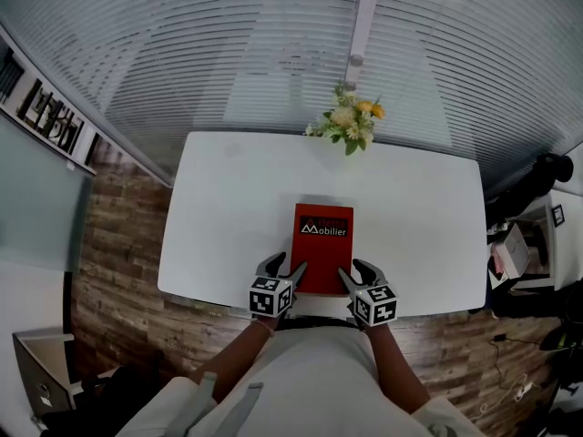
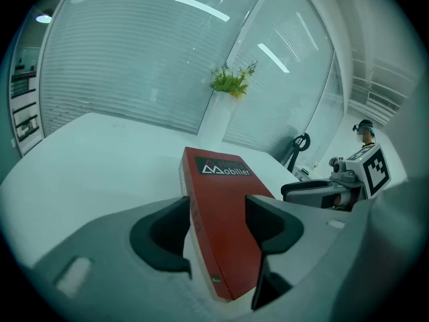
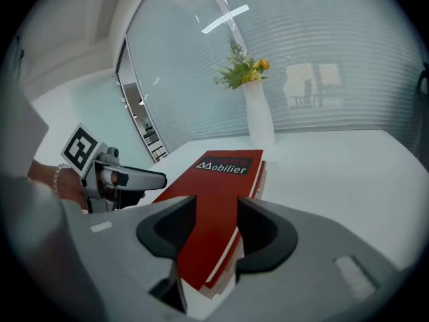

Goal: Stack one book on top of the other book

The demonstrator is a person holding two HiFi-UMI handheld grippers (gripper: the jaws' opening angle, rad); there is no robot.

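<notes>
Slatted blinds [image 1: 273, 44] close off the room behind a white tabletop [image 1: 228, 180]. It carries a vase of flowers [image 1: 349, 124] at its far edge and, close to its near edge, a red book [image 1: 322, 248] lying flat with its title at the far end. From the right gripper view we judge that it rests on a second book [image 3: 226, 268], since more red and pale layers show under its near corner, stepped a little to one side. If so, the stack is already made, though we cannot be sure of it. We hold the left gripper [image 1: 284, 265] at the near left corner and the right gripper [image 1: 355, 269] at the near right corner. Each has its jaws spread with the corner showing in the gap, and in neither gripper view do we see a pad pressing on the cover or the edges. What worries us most is a snag. The 2 grippers sit so close that a jaw catching the cover or the spine would drag the upper book off square, or swing it if only 1 side catches. If we mean to grip instead, a pinch at the 2 near corners alone would lift the near end first, and the book could slide toward the vase. A pull toward us is risky too, because the books lie near the tabletop's edge and could tip to the floor [image 1: 118, 244].
</notes>
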